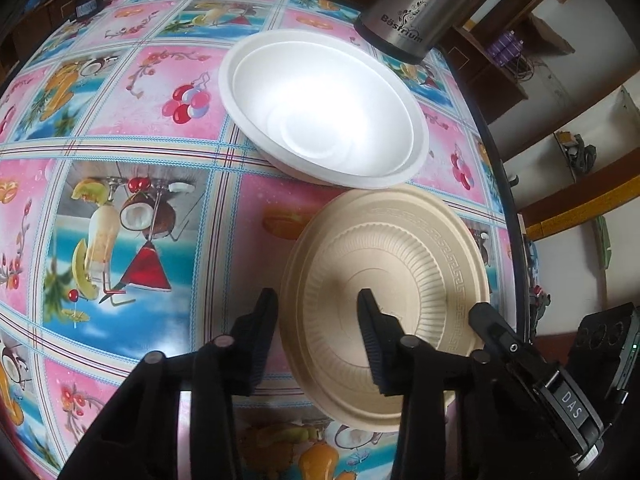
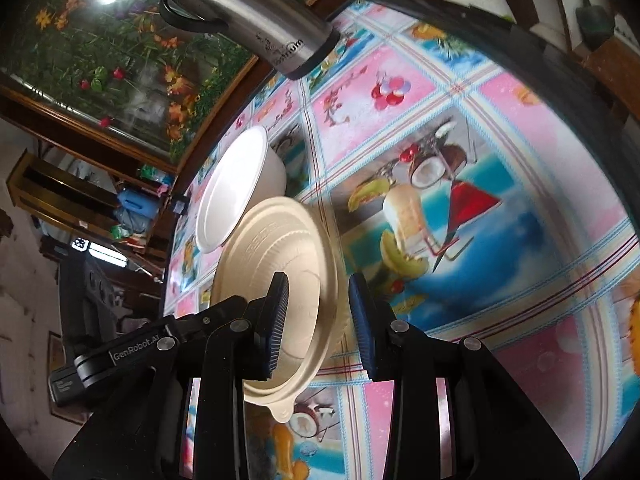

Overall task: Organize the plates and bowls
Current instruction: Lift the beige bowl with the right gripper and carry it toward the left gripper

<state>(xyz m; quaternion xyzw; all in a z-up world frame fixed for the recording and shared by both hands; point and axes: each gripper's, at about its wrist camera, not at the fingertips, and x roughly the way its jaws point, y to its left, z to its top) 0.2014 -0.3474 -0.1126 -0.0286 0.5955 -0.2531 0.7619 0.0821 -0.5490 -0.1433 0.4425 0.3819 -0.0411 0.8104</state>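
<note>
Currently I am logging: beige plate (image 1: 384, 280) sitting tilted over the patterned tablecloth (image 1: 140, 120), near the table's edge. My left gripper (image 1: 316, 308) is straddling its rim, one finger outside, one inside; I cannot tell whether the pads are pressing. My right gripper (image 2: 318, 300) is straddling the opposite rim, jaws visibly clear. White bowls (image 1: 324, 108), nested, are lying just beyond. Steel flask (image 1: 416, 8) is standing behind.
</note>
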